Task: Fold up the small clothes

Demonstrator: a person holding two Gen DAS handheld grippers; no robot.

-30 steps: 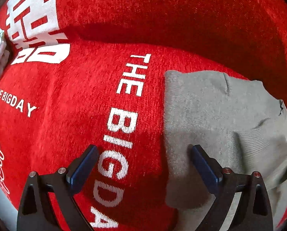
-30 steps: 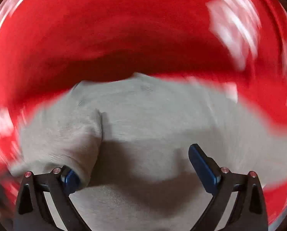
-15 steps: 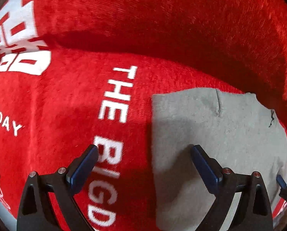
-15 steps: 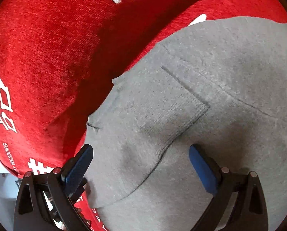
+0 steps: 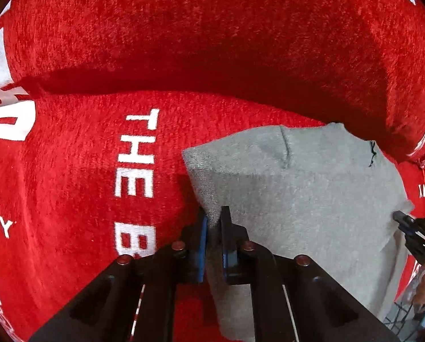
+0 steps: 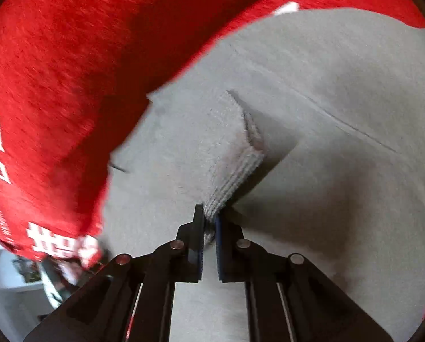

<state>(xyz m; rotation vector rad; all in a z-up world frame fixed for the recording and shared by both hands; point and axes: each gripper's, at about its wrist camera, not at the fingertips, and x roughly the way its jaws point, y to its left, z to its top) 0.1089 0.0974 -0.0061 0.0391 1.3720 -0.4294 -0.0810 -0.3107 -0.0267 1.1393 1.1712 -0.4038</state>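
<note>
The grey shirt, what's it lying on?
The grey shirt lies on a red blanket with white letters. The blanket shows all around it, but the part right underneath is covered, so what's there can't be seen.

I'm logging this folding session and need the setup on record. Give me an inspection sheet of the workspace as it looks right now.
Surface: red plush cover with white lettering, rising into a fold behind.
Job's things: grey garment lying on the cover; a ribbed cuff is pulled up off it.
Clutter: nothing seen on the cover.
Grippers: left claw has just closed and is shut on the grey garment's left edge; right claw has just closed and is shut on the ribbed cuff.
Cables: nothing seen.
Surroundings: a strip of room shows past the cover's lower left edge in the right wrist view, too blurred to identify.
</note>
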